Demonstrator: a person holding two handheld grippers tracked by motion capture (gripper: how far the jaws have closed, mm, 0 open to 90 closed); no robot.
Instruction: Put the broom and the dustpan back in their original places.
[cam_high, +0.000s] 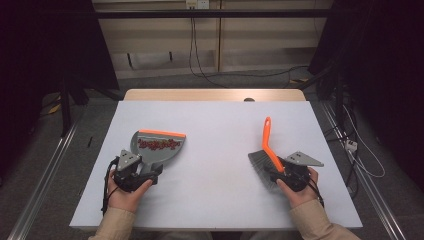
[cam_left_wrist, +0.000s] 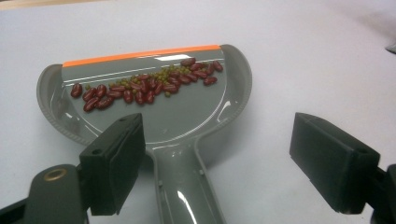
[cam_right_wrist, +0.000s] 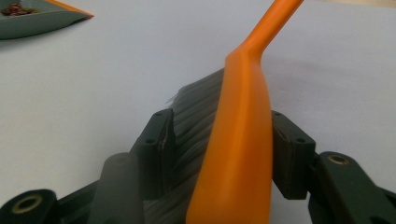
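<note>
L claw (cam_left_wrist: 219, 161) open astride dustpan (cam_left_wrist: 154, 98) handle; beans (cam_left_wrist: 144, 86) inside.

Left claw (cam_left_wrist: 217, 163) jaws wide apart, right claw (cam_right_wrist: 219, 154) part-open

Beige sleeves (cam_high: 116, 226), black jaws (brass-ringed screws), grey three-cornered plates (cam_high: 303, 159).

A pale grey worktop (cam_high: 215, 125) sits in the middle of a dim room, with a strip of light wood (cam_high: 215, 94) showing along its far edge. Beyond it stands a beige panelled wall (cam_high: 250, 35) with a small socket (cam_high: 196, 4) near the top, from which black cables (cam_high: 197, 55) hang to a grey floor (cam_high: 45, 165). Dark curtains (cam_high: 380, 60) close in both sides.
</note>
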